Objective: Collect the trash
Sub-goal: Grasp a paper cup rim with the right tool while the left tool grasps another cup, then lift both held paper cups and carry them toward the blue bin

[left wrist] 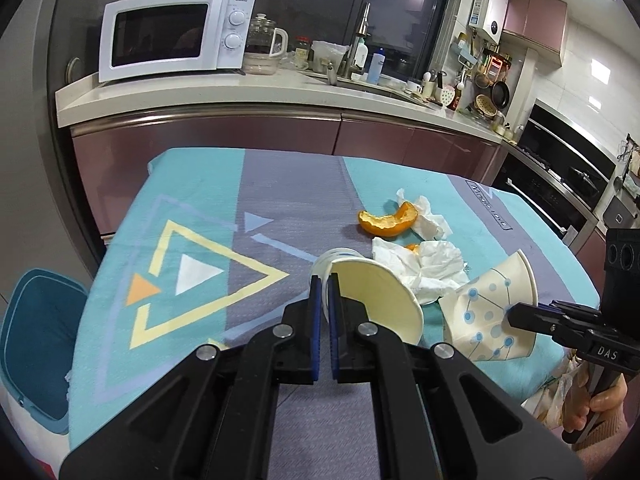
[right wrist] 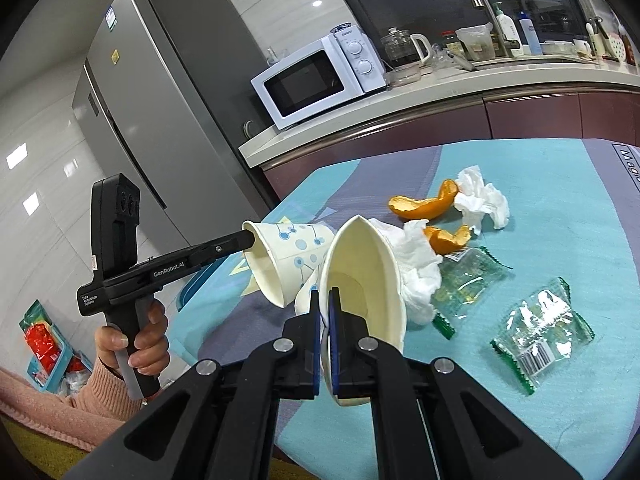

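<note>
Left gripper [left wrist: 325,292]: fingers pressed together on the rim of a paper cup [left wrist: 376,300], pinching the wall between the blue pads; the cup lies tipped, its mouth toward the camera.
Right gripper [right wrist: 325,308]: likewise closed on the rim of a second paper cup [right wrist: 368,280], wall pinched between the pads; this cup hangs tilted just above the cloth.
Cup positions: both cups sit at the near edge of the table [left wrist: 192,208], close beside each other — whether they touch cannot be told.
Remaining trash: two orange peels [right wrist: 424,206], crumpled tissues [right wrist: 482,196] and two clear green-edged wrappers [right wrist: 542,326] lie on the cloth beyond and to the right of the cups.
Bin: a blue bin [left wrist: 38,340] stands on the floor off the table's left edge, lid open, well apart from the right-hand cup.
Step in hand (judgement): carry the gripped cups to the bin; the task looks to be at an early stage, with most litter untouched.
Technique: keep the pinch firm but not crushing — a thin paper rim may buckle and slip. Lift clear of the tissue before swinging left. Release only once the cup is over the bin opening.
Risk: the right cup's travel crosses the left gripper's path; move one at a time.
</note>
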The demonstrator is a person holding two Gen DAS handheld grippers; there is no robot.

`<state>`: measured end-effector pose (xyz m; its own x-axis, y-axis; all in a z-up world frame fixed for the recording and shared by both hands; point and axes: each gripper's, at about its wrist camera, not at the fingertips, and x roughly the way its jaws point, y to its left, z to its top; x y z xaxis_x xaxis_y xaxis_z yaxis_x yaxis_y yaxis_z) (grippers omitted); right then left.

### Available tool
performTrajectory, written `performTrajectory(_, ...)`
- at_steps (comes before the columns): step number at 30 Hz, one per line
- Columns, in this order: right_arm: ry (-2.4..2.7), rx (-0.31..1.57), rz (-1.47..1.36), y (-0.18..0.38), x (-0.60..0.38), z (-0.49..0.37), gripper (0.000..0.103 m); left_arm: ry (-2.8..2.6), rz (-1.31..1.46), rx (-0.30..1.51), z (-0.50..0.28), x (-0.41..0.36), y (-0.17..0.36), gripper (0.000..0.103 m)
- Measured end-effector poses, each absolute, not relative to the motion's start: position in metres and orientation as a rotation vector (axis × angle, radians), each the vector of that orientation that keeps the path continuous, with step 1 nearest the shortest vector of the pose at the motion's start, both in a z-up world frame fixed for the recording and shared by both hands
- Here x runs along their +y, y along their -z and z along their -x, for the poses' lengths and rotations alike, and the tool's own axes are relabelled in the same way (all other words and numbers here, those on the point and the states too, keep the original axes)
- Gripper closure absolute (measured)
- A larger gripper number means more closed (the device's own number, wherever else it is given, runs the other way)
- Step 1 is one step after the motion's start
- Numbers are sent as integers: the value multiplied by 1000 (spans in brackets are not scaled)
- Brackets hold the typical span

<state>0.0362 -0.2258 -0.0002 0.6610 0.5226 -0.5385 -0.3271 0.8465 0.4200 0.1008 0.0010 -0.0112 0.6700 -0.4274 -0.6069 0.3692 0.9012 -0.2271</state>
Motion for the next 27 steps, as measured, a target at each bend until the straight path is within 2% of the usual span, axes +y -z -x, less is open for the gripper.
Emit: performTrajectory(27,-554,698,-294,-2,-196,-56,100,374,98,655,-68,42,-2,99)
